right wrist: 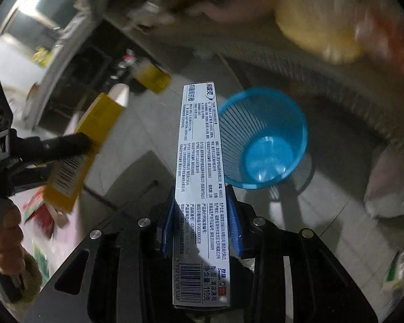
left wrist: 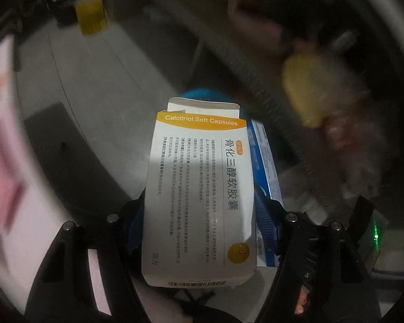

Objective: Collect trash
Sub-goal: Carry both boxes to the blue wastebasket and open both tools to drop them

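Note:
My left gripper (left wrist: 202, 210) is shut on a white and orange capsule box (left wrist: 199, 188) with its top flap open. A blue and white box (left wrist: 266, 167) lies against that box's right side, apparently inside the jaws too. In the right wrist view the left gripper (right wrist: 67, 145) sits at the left, gripping the box's yellow side (right wrist: 94, 126). My right gripper (right wrist: 202, 215) is shut on a long white and blue toothpaste box (right wrist: 199, 148). Just right of that box's far end, an empty blue slatted bin (right wrist: 264, 137) stands on the grey floor. Its rim (left wrist: 199, 92) peeks out behind the capsule box.
A bottle of yellow liquid (right wrist: 153, 78) stands on the floor beyond the bin, also in the left wrist view (left wrist: 90, 16). Pink and white paper (left wrist: 2, 134) fills the left. A blurred yellow object (right wrist: 317, 27) and a white bag (right wrist: 390, 183) sit right. A hand (right wrist: 5, 245) holds the left gripper.

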Demonstrator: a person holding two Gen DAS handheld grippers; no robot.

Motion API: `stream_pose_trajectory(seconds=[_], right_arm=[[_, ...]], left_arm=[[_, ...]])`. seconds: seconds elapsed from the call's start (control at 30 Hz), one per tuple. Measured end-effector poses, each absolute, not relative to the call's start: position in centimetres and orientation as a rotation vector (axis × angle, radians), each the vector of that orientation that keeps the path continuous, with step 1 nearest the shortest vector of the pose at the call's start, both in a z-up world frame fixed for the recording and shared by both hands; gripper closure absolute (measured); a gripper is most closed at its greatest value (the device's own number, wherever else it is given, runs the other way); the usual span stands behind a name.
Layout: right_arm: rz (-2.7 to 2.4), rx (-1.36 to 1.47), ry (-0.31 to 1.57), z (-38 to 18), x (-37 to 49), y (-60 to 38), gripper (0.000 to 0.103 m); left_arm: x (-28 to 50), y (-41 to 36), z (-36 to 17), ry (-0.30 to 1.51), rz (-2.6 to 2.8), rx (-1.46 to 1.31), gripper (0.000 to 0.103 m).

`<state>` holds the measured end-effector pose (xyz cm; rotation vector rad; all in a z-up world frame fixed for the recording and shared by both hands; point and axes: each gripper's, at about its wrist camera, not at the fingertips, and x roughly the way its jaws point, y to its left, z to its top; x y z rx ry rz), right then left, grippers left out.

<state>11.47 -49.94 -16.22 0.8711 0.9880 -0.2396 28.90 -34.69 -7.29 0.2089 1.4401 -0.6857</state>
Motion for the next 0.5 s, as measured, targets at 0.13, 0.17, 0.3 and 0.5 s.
stream_pose_trajectory(seconds=[0.13, 0.17, 0.3, 0.5], right_arm=[[-0.309, 0.993, 1.067, -23.1, 15.0, -53.5, 0.069], [-0.329, 1.01, 1.076, -24.3, 15.6, -54.2, 0.069], [-0.39, 1.053, 1.104, -28.6, 18.0, -56.0, 0.067], [-0.474, 1.027, 1.079, -30.1, 19.3, -56.9, 0.054]], left_arm=[[31.6, -39.6, -14.0, 1.547, -0.602, 0.273, 0.036], [32.2, -40.6, -15.5, 1.565, -0.584, 0.275, 0.036], [33.7, -43.9, -19.2, 1.595, -0.562, 0.332, 0.034], [34.4, -45.2, -19.3, 1.526, -0.551, 0.331, 0.021]])
